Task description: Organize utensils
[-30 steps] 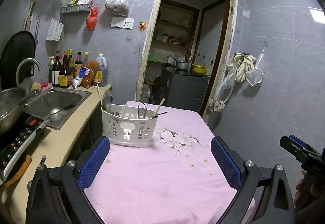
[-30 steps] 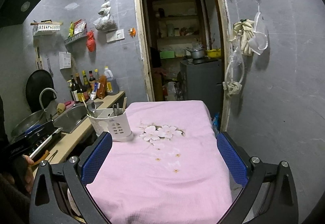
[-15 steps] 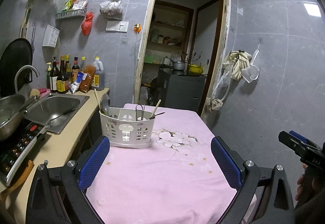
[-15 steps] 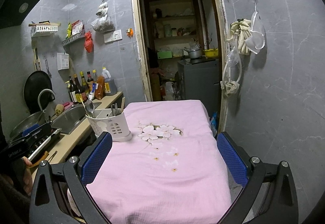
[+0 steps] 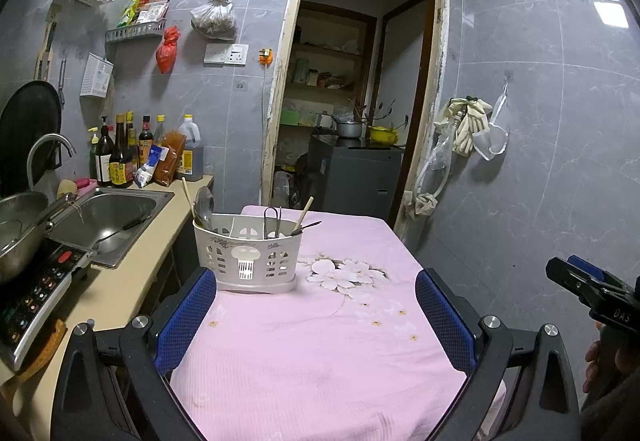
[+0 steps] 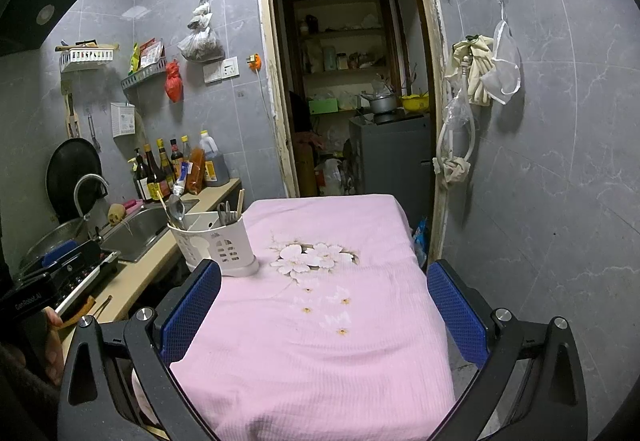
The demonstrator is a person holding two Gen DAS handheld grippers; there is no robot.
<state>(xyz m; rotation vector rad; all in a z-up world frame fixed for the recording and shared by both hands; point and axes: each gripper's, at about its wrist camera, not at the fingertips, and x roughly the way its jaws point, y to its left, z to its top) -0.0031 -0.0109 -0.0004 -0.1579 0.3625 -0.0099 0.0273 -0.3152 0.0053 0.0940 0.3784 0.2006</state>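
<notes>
Both claws, left claw [image 5: 316, 317] and right claw [image 6: 324, 309], gape wide, empty; I risk tipping that light white slotted plastic utensil caddy [image 5: 246, 253] pulling its steel spoon [image 5: 203, 207].

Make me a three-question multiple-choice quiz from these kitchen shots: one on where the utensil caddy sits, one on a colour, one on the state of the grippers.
1. Where is the utensil caddy?
A. In the sink
B. On the pink tablecloth, at its counter-side edge
C. On the wall shelf

2. What colour are the gripper pads?
A. Blue
B. Red
C. Green

3. What state are the left gripper and right gripper in?
A. Both shut on a spoon
B. One open, one shut
C. Both open, empty

Answers: 1 B, it stands on the cloth beside the counter. 2 A, the pads show blue. 3 C, wide gaps, only cloth between the fingers.
</notes>
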